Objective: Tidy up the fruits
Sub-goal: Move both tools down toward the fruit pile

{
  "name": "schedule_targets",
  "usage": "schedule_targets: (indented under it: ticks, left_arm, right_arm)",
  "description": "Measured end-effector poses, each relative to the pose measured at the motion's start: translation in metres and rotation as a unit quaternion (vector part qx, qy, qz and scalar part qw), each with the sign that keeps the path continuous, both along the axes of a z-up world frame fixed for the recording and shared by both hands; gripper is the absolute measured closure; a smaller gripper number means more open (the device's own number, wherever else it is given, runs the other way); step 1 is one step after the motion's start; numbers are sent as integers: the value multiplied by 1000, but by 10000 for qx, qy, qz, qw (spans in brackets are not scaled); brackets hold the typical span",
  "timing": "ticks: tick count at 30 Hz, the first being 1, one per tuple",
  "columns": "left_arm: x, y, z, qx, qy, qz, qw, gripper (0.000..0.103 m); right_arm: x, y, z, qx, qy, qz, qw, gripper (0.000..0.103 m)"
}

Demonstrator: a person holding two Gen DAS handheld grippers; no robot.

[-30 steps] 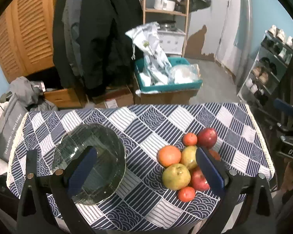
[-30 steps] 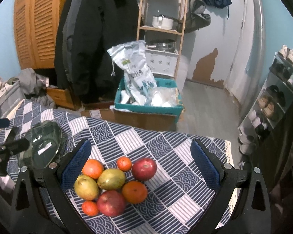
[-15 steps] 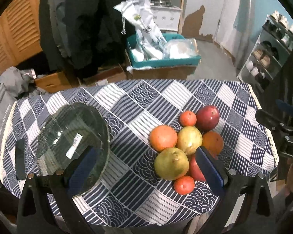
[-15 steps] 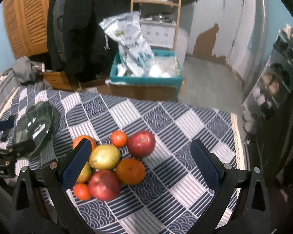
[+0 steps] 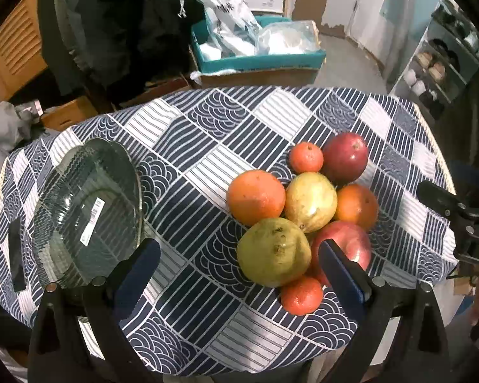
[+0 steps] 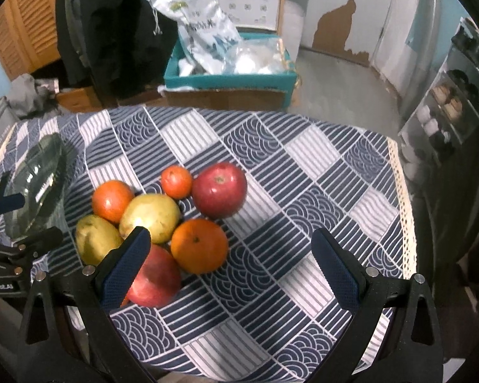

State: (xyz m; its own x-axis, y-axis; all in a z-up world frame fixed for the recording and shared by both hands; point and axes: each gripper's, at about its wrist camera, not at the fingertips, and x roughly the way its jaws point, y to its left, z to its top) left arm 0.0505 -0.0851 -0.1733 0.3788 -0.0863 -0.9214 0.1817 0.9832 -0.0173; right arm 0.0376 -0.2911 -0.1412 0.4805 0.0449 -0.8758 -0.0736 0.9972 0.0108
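I am watching both tongs hanging over the bench (image 5: 265,121), and neither is gripping anything. The left tongs (image 5: 239,265) are standing wide apart, their blue pads (image 5: 137,265) framing the near part of the cloth between the bowl (image 5: 89,210) and the fruit pile. The right tongs (image 6: 230,261) are likewise spread open, with one pad (image 6: 124,265) showing in front of the near apple (image 6: 156,277) and the other over bare cloth.

The fruit is sitting in one tight cluster toward the right half of the bench, all on the patterned cloth and none in the bowl. In the left view I am seeing a far apple (image 5: 345,156) at the back with a small tangerine (image 5: 306,157) just beside it, an orange (image 5: 255,197) to the left, a yellow pear (image 5: 310,201) in the middle, and a second orange (image 5: 357,206) to its right. A green pear (image 5: 273,252) is lying nearest the left tongs, touching the yellow pear. A second tangerine (image 5: 301,295) is resting at the near edge of the pile; in the right view it is hidden behind the pad, so I cannot tell its exact contact there.

The glass bowl is standing well apart from the fruit at the left end of the bench, empty apart from a label on it. Beyond the bench, a teal box (image 6: 230,78) of bags is sitting on the floor.
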Motion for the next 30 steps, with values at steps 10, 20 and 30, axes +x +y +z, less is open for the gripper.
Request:
schedule_targets:
  ticks: [10,20,30]
  left_arm:
    - [11,-10,-33,23,406,-76,9991,6]
    - [17,-14,-53,-152,651,-136,9977,7]
    - [22,-16,-68,-595,989,-150,9932,21]
  right_arm:
    - [5,-3,-22,-34,278,-5,9996,4]
    - [11,-4,-33,-1,427,1,9991,4]
    - [16,-3,-39,58,494,11,9988,4]
